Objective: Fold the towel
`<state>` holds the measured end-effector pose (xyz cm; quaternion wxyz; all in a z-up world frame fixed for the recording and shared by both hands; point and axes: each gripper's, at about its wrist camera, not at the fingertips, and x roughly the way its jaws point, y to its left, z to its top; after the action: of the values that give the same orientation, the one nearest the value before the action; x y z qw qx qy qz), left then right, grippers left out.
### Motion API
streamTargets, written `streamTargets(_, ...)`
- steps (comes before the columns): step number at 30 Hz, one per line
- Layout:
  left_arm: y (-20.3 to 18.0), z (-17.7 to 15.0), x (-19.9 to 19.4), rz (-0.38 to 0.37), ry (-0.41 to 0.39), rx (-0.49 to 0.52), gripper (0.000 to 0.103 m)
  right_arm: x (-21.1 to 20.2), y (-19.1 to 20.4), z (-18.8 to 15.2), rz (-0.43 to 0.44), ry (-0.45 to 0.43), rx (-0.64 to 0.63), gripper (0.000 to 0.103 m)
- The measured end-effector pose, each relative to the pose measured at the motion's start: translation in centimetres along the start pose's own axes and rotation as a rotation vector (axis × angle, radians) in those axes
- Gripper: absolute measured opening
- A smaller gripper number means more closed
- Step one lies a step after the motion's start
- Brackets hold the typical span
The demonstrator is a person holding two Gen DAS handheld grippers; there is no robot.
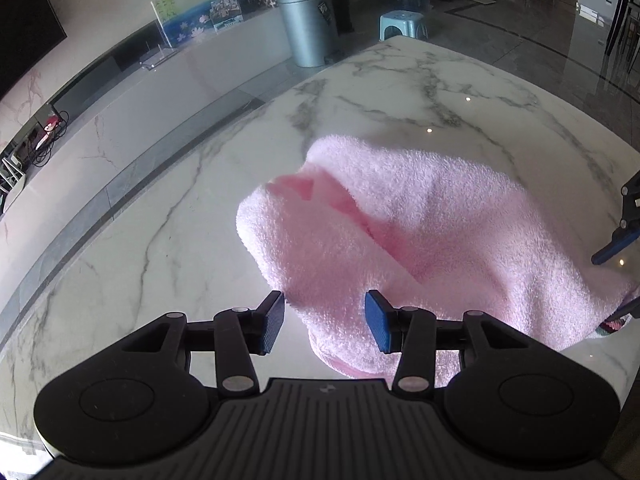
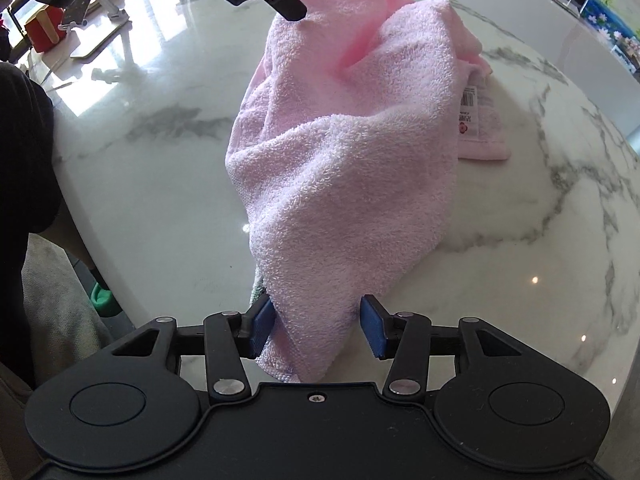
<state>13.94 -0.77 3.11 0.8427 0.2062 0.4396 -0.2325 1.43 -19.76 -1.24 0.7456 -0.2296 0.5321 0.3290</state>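
Observation:
A pink terry towel (image 1: 420, 220) lies crumpled in a heap on the white marble table (image 1: 160, 240). My left gripper (image 1: 325, 322) is open over the towel's near-left lobe; cloth lies between the pads, with a strip of table showing beside the left pad. In the right wrist view the towel (image 2: 344, 152) runs from the far side down to my right gripper (image 2: 317, 329), which is open around a hanging corner, its right pad clear of the cloth. A left gripper finger (image 2: 290, 6) touches the towel's far end. A right gripper finger (image 1: 612, 246) shows at the towel's right side.
The towel's printed label (image 2: 478, 116) lies flat on the right. A red box (image 2: 40, 32) and a wooden board (image 2: 100, 36) sit at the far left, and a dark sleeve (image 2: 20, 140) is by the table edge. Beyond the table stand a grey bin (image 1: 308, 24) and a blue stool (image 1: 402, 24).

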Motion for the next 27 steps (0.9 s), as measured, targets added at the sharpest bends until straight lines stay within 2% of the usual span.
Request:
streamTargets(1,0.5,0.4,0.5,-0.014,0.003,-0.027,0.044,0.1,-0.2,0.1,0.007,0.001,0.002,0.044)
streamTargets(3,1.3,0.8,1.3,-0.035,0.014,-0.070,0.044,0.1,-0.4,0.2,0.016,0.000,0.001,0.029)
streamTargets(4,1.7,0.9,1.9,-0.046,0.026,-0.099,0.044,0.1,-0.5,0.3,0.018,0.002,0.002,0.017)
streamTargets(5,2.1,1.0,2.4,-0.057,0.037,-0.131,0.044,0.2,-0.7,0.5,0.018,0.004,0.004,0.011)
streamTargets(6,2.5,1.0,2.8,-0.066,0.047,-0.163,0.044,0.3,-0.9,0.6,0.018,0.007,0.006,0.010)
streamTargets(7,2.8,0.9,3.1,-0.075,0.053,-0.188,0.038,0.4,-1.0,0.7,0.016,0.010,0.008,0.010)
streamTargets(8,3.1,0.8,3.3,-0.084,0.056,-0.208,0.026,0.5,-1.2,0.8,0.015,0.013,0.009,0.010)
streamTargets(11,3.4,0.6,3.9,-0.112,0.073,-0.244,0.011,0.5,-1.4,0.8,0.005,0.025,0.005,0.010)
streamTargets(17,3.4,0.1,2.3,-0.106,0.065,-0.253,0.008,-0.3,-1.7,0.7,-0.013,0.007,0.023,0.005)
streamTargets(27,3.3,-1.0,-3.4,-0.031,0.033,-0.277,0.008,-4.7,-2.0,0.3,-0.113,-0.074,0.070,0.004)
